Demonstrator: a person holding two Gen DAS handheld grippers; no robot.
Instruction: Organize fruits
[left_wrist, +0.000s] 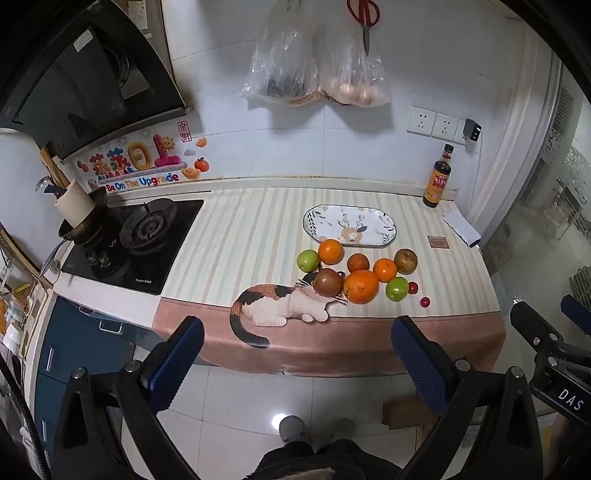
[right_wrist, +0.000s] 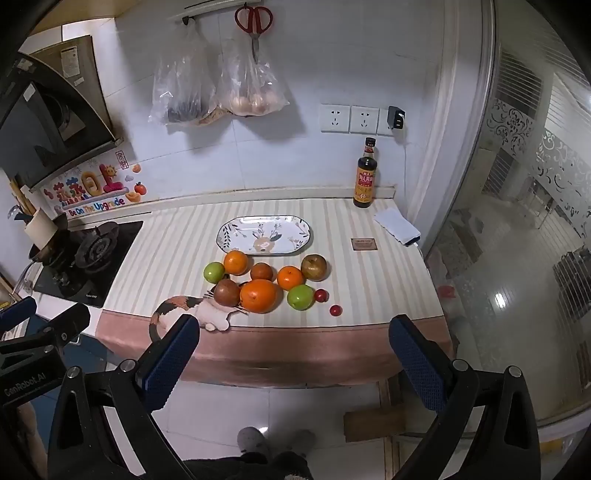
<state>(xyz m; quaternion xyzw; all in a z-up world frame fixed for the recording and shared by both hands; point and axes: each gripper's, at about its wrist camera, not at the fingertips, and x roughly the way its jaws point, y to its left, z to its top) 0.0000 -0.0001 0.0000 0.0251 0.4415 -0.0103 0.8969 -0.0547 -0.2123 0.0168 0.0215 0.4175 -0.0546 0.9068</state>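
Observation:
A cluster of fruit lies on the striped counter mat: a large orange, smaller oranges, two green apples, brownish apples and two small red fruits. An empty oval patterned plate lies just behind them. My left gripper and right gripper are both open and empty, held off the counter's front edge above the floor.
A gas stove with a pot stands at the left. A sauce bottle and a folded white cloth sit at the back right. Plastic bags and scissors hang on the wall. The person's feet show below.

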